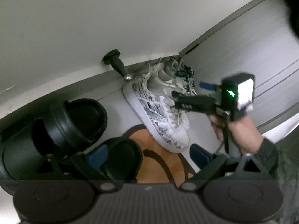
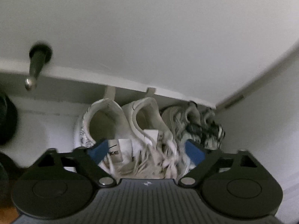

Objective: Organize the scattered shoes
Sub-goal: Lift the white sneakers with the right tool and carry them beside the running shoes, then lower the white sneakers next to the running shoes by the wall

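Note:
A pair of white sneakers with a grey print (image 1: 158, 110) (image 2: 130, 130) stands on the pale floor, heels against the white wall. My right gripper (image 2: 146, 151) (image 1: 186, 94) hovers just over their tongues and laces, open, with its blue pads (image 2: 99, 150) wide apart and touching nothing. A second, greyer pair with dark laces (image 2: 203, 128) (image 1: 185, 74) sits to the right of them in the corner. Two black clogs (image 1: 71, 123) lie at the left. My left gripper (image 1: 147, 155) is open beside the nearer clog, and nothing is held.
A black door stopper (image 1: 115, 65) (image 2: 37, 63) juts from the wall left of the sneakers. An orange mat with dark lines (image 1: 158, 160) lies under my left gripper. A grey panel (image 1: 243, 52) closes the corner on the right. A bare hand (image 1: 241, 130) holds the right gripper.

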Demonstrator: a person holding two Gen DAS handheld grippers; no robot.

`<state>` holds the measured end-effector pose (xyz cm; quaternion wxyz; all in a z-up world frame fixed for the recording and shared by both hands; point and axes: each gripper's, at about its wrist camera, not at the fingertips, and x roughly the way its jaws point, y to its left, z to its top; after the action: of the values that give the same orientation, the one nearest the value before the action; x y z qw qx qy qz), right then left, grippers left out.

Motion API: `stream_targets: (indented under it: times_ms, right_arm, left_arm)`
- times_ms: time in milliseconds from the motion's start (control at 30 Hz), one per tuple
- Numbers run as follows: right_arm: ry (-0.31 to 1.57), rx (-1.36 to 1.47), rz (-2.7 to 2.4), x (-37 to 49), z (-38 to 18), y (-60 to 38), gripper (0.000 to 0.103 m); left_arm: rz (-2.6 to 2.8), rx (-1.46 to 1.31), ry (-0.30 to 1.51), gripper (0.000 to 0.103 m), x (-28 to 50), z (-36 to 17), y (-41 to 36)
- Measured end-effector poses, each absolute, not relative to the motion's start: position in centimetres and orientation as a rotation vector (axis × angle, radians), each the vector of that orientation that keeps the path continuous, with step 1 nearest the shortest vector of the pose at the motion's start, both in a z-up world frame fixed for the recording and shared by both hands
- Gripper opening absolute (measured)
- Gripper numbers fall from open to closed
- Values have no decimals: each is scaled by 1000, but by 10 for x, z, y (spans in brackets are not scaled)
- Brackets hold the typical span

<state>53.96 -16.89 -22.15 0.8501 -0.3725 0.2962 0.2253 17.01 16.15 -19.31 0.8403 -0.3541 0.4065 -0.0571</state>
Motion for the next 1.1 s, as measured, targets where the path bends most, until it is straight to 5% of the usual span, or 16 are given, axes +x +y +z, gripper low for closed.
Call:
stream_targets:
  times_ms: [800, 933, 1100]
  right_arm:
    - [756, -835, 504, 517, -287, -162, 97]
    - [770, -803, 489, 528, -299, -160, 86]
    - [751, -772, 478, 533, -304, -155, 86]
  left_arm:
    - [-67, -735, 864, 96, 170, -200, 166]
    - [-74, -745, 883, 96, 171, -203, 165]
    - [-94, -783, 901, 96, 173, -206, 165]
